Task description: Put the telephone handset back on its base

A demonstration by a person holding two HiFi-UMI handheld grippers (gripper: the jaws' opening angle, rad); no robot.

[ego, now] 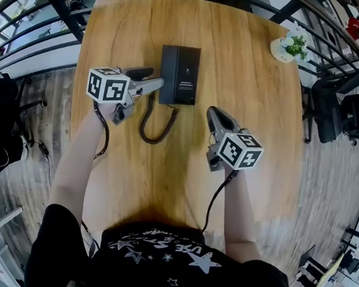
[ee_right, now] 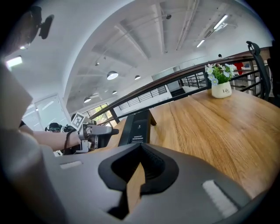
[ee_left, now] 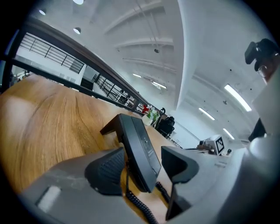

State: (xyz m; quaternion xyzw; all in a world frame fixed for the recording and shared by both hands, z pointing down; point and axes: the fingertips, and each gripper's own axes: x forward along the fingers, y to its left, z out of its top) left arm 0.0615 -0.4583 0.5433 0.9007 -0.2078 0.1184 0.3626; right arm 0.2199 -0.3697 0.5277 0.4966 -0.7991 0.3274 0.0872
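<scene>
The black telephone base point(ego: 186, 75) lies on the wooden table point(ego: 250, 114), and the handset point(ego: 167, 74) rests along its left side. A coiled cord point(ego: 149, 124) loops toward me from it. My left gripper point(ego: 155, 77) sits at the phone's left edge with its jaws open. In the left gripper view the handset edge point(ee_left: 131, 148) stands between the two pads point(ee_left: 107, 170) of the left gripper point(ee_left: 142, 164), and neither pad presses on it. My right gripper point(ego: 212, 111) hovers to the right of the cord, shut and empty. In its own view the right gripper point(ee_right: 139, 162) shows its jaws meeting.
A small white pot with a green plant point(ego: 290, 46) stands at the table's far right corner. Metal railings run behind the table. A dark office chair point(ego: 340, 112) stands on the floor to the right. The base point(ee_right: 136, 127) and left gripper point(ee_right: 111, 131) also show in the right gripper view.
</scene>
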